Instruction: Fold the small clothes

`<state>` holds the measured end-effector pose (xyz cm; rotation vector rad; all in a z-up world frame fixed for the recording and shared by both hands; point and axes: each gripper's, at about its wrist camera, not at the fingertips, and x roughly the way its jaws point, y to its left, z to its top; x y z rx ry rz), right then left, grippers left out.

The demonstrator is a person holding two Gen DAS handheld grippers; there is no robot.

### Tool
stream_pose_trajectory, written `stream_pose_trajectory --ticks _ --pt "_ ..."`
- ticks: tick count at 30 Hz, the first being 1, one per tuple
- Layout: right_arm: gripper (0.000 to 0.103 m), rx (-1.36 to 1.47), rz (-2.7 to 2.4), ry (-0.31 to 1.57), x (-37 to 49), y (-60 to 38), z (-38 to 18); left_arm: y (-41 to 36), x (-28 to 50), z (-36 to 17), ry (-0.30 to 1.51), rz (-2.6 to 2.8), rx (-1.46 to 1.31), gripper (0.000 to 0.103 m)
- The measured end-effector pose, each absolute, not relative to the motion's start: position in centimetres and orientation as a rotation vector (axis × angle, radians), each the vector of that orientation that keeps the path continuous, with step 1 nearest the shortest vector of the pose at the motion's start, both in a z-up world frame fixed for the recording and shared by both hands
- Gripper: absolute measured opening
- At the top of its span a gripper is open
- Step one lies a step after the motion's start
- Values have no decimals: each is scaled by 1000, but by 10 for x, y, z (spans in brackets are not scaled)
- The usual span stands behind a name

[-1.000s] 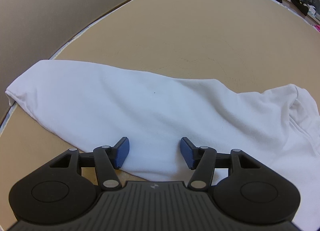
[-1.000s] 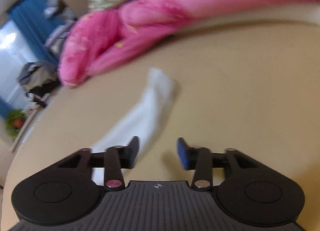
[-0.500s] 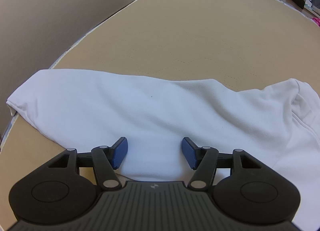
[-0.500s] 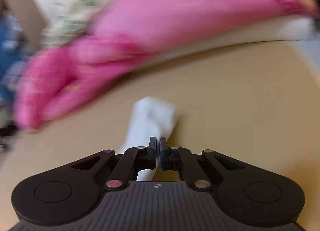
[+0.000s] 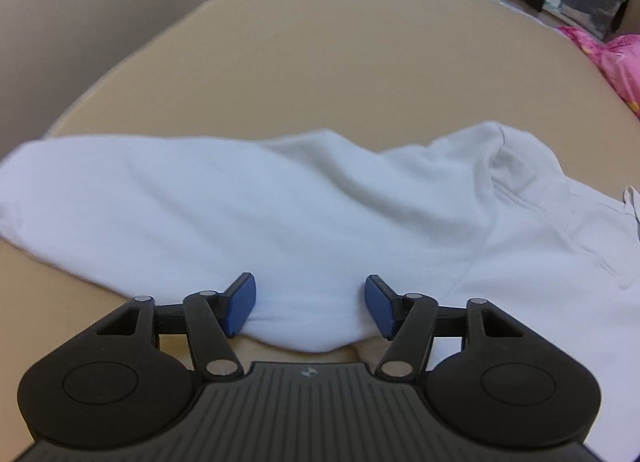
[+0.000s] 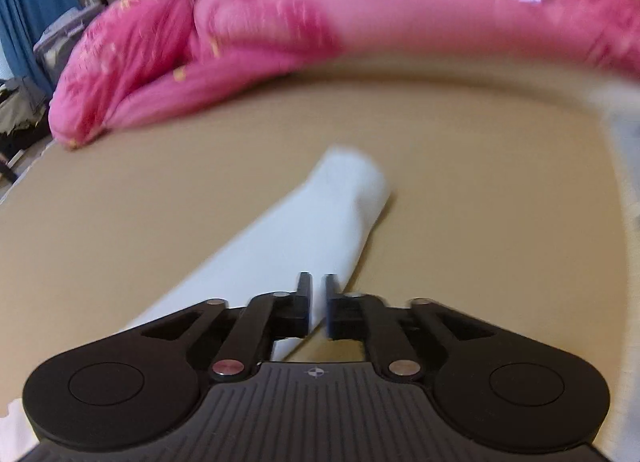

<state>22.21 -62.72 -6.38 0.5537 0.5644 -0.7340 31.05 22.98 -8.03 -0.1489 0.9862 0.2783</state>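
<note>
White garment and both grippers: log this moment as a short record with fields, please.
garment: white sweatshirt, spread on the tan table, not yet folded
sleeve: long white sleeve lying stretched out on the table in the right wrist view
left gripper: open, jaws either side of a bulge at the sweatshirt's near edge
right gripper: shut on the sleeve's near part
background: pink bedding past the table's far edge
image quality: right wrist view blurred
</note>
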Motion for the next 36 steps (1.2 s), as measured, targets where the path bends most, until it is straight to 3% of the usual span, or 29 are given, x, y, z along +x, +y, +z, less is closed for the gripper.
stream_pose_trajectory --ticks 4,6,9,15,21,26,27,29,30,36 --pt "36 396 -463 523 187 -544 -16 231 276 -46 956 214 -246 61" --pt "42 365 -345 539 161 -506 -2 233 252 -32 965 203 -265 48" --pt "42 420 -208 594 119 -467 5 226 202 -15 967 164 -281 31" --pt "42 564 -145 825 50 -415 -35 213 100 -28 1041 96 -333 31" --pt "42 423 -113 1014 29 -391 -70 203 33 -74 1230 93 -333 31" --pt "42 408 -104 1075 17 -388 -80 202 10 -79 1266 73 -301 28" --pt "40 406 -98 1078 17 -389 -79 199 9 -80 1271 67 -291 18" --pt "9 408 -65 1079 14 -386 -77 195 8 -78 1267 58 -258 7" --pt "5 417 -52 1077 13 -386 -76 196 6 -76 1253 62 -255 6" --pt "4 592 -66 892 -22 -424 -42 222 -33 -33 1089 59 -338 5"
